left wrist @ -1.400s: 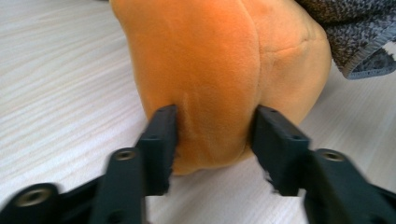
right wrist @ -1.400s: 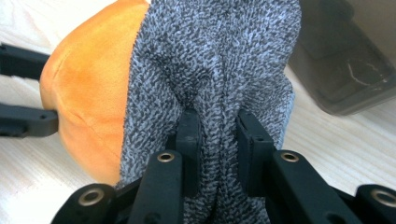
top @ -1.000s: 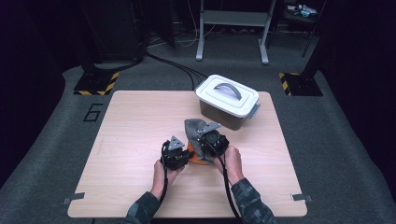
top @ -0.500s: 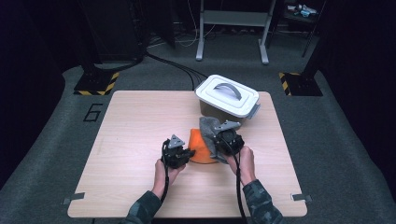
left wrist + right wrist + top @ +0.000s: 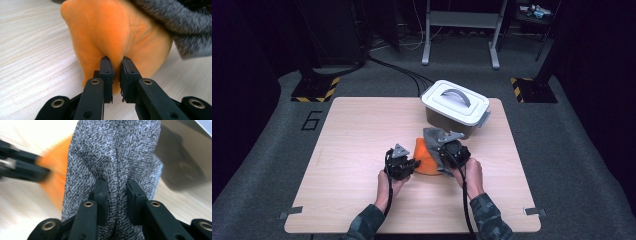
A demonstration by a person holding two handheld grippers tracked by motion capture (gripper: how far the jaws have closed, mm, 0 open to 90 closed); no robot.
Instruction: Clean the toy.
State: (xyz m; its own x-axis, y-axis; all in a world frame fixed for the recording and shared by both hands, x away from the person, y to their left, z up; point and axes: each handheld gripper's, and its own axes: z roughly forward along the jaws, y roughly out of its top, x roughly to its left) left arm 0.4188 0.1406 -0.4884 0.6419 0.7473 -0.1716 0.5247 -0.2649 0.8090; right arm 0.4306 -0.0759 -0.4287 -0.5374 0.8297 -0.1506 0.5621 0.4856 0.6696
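Orange cloth [image 5: 112,37]: a soft fleece piece bunched on the table [image 5: 362,150], in front of the box [image 5: 455,107] and between the two hands.
Grey cloth [image 5: 112,157]: a speckled knit piece, lying over the far right part of the orange cloth and touching it.
Left gripper [image 5: 116,72]: jaws nearly closed, pinching a fold of the orange cloth at its near edge; the fingers [image 5: 107,72] press the fleece from both sides.
Right gripper [image 5: 116,195]: jaws drawn close on a ridge of the grey cloth, which bulges up between the fingers [image 5: 101,192].
Step in hand: by the look of it, the two cloths are each gripped and being pulled apart or arranged, one cloth to each gripper.
Next move: likely calls for keeping both pinches firm while the hands draw apart, so the knit slides off the fleece without dragging it.
Risk: a thin fold could slip from the jaws under tension.
Box: white lid with a grey handle, shut, at the far right of the table, just beyond the cloths.
Writing: a dark "6" [image 5: 312,120] on the floor left of the table; no brand or label can be read on the cloths or box.
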